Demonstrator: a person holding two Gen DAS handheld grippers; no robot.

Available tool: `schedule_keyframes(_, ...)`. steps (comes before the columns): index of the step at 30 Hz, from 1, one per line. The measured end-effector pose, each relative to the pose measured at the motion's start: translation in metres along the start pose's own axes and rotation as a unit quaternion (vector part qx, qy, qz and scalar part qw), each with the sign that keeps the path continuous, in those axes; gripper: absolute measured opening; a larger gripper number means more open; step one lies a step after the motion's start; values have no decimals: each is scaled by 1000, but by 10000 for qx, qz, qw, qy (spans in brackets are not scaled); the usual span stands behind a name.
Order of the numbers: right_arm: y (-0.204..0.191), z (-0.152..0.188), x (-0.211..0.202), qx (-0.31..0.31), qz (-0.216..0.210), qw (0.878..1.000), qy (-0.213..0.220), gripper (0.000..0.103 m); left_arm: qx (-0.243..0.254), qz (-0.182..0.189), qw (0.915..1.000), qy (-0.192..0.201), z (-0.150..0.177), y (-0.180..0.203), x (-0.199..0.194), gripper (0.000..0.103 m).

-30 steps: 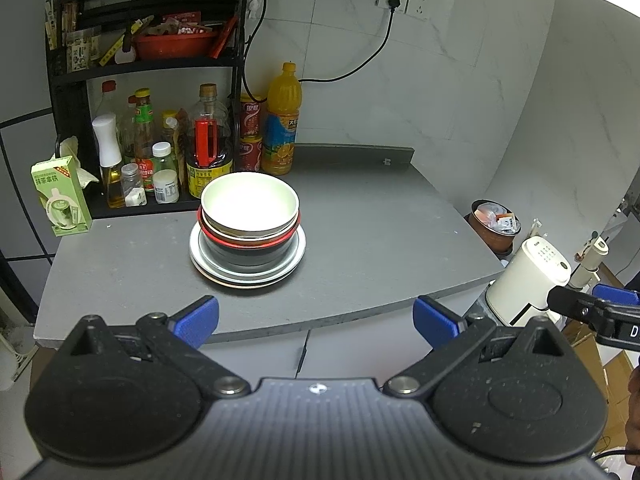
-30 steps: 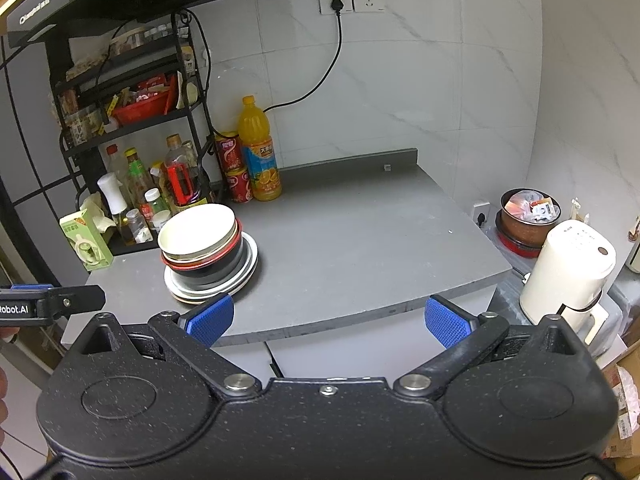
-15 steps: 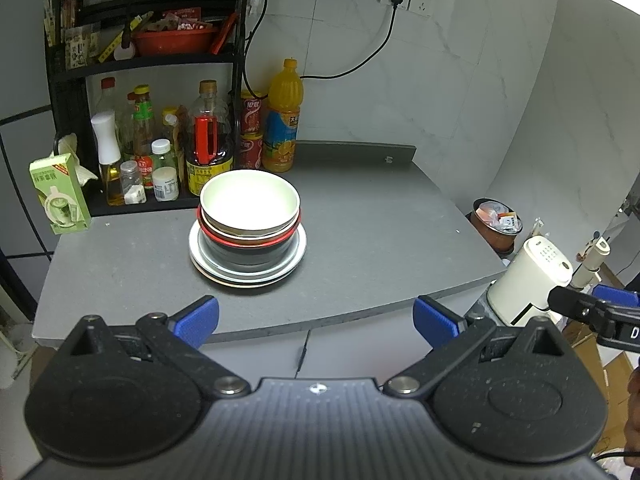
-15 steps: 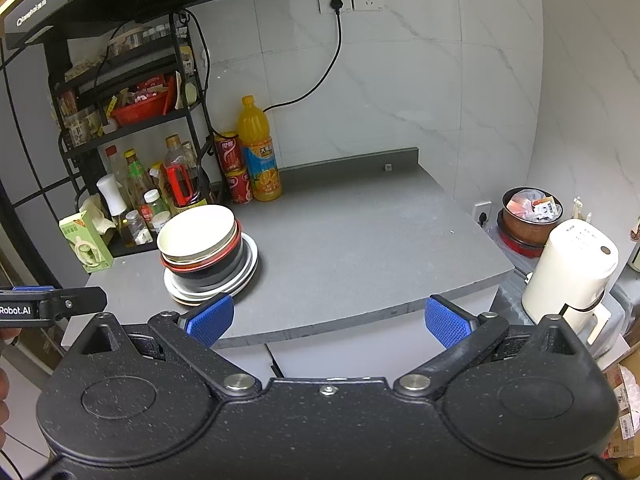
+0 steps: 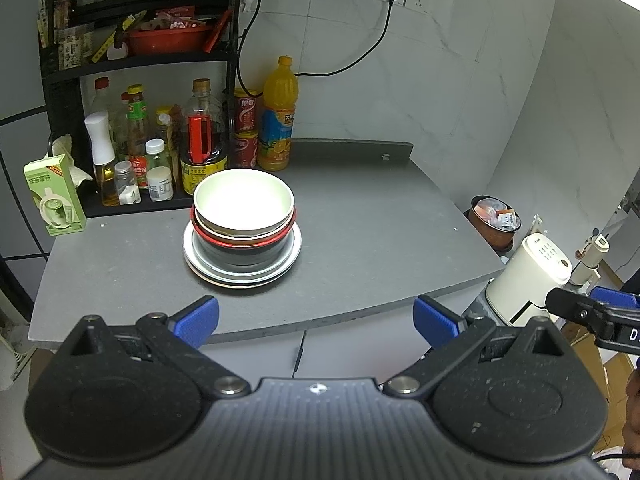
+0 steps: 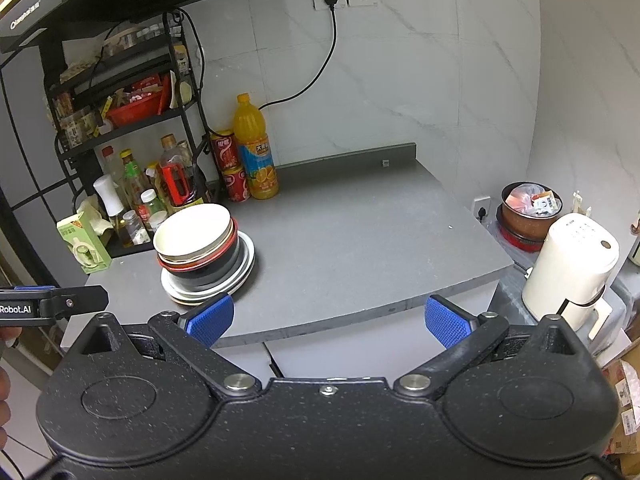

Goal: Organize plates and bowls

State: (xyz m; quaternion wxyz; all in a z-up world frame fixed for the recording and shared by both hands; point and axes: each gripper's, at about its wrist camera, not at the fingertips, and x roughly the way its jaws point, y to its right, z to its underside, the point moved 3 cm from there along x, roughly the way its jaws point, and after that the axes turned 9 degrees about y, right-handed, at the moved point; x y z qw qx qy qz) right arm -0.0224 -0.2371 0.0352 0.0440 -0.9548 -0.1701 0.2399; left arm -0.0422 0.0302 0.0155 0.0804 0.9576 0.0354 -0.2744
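One stack of dishes stands on the grey counter point(image 5: 380, 240): a white bowl point(image 5: 243, 202) on top, nested in a red-rimmed black bowl point(image 5: 244, 242), over several white plates point(image 5: 196, 258). The right wrist view shows the same white bowl point(image 6: 192, 232) and plates point(image 6: 244, 268) at the left. My left gripper point(image 5: 316, 320) is open, held short of the counter's front edge, below the stack. My right gripper point(image 6: 328, 320) is open too, off the front edge and right of the stack. Nothing sits between either pair of blue fingertips.
A black rack point(image 5: 140, 60) with bottles, two stacked cans point(image 5: 245, 124) and an orange juice bottle point(image 5: 278, 120) lines the back left. A green carton point(image 5: 54, 196) stands at the left edge. A white kettle point(image 5: 528, 276) and a brown pot point(image 5: 494, 220) sit lower, right of the counter.
Both views have drifted only slightly; the stack sits a touch higher in the left wrist view. Both grippers stay open and nothing was picked up.
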Motion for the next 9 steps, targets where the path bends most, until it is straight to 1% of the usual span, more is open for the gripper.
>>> schedule_keyframes(9,-1,2,4,41,-41,9999,-163,103,-59,-44,10000,-61,-1,0,-2,102)
